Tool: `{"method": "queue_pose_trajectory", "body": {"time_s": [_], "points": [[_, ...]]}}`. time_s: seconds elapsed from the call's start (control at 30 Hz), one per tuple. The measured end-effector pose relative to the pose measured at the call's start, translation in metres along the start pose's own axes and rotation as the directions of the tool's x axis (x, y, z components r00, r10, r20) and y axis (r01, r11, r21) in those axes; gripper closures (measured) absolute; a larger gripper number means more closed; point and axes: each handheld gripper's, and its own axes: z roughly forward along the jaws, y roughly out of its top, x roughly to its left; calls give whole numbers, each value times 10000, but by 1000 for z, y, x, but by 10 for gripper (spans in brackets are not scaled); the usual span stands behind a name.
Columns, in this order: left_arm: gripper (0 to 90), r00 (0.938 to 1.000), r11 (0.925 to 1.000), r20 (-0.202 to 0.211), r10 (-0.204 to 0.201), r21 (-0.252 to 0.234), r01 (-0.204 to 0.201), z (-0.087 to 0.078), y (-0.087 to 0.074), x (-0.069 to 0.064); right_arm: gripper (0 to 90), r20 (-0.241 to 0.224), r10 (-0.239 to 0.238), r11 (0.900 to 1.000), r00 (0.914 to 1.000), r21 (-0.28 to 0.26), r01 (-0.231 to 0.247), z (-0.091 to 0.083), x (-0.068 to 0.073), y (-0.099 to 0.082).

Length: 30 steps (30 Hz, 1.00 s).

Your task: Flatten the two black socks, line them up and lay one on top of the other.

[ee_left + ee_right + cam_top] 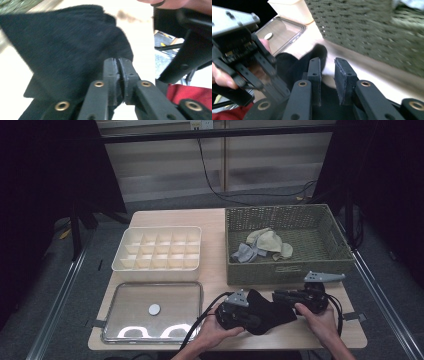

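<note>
My left tool [118, 62] pinches the sock [67, 50], right tool [328, 63] gapes empty; sock may slip off the desk [215, 270].

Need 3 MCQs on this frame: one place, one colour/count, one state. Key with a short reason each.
1. Where does the woven basket stand?
A. at the table's far right
B. on the clear tray
C. on the floor

2. What colour is the cloth between the two grippers?
A. white
B. black
C. yellow

3. How do the left gripper jaws stand?
A. wide apart, nothing between them
B. closed together on the cloth's edge
C. clamped on the basket rim

Key:
1. A: the high view shows the basket on the table, right of the white divided box.
2. B: the cloth is black in the high view and in both gripper views.
3. B: in the left gripper view the jaws meet with black cloth pinched at their tips.
</note>
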Motion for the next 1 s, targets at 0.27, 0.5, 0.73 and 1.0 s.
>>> {"method": "queue_pose_trajectory", "body": {"time_s": [0.27,0.5,0.73,1.0], "points": [[695,9994,9991,132,332,268,-336,12,2,-6,725,247,156,9998,9996,122,-159,-20,-4,-19],[702,9994,9985,-275,195,520,-181,19,-4,-3,678,159,-116,9988,9998,470,108,-14,-2,-22],[867,9980,9978,-528,345,581,-314,19,-4,-1,646,114,-403,9970,9991,664,394,-9,2,-23],[881,9997,10000,-235,19,-71,-21,9,0,0,751,121,-570,9920,9983,1139,552,1,3,-24]]}}
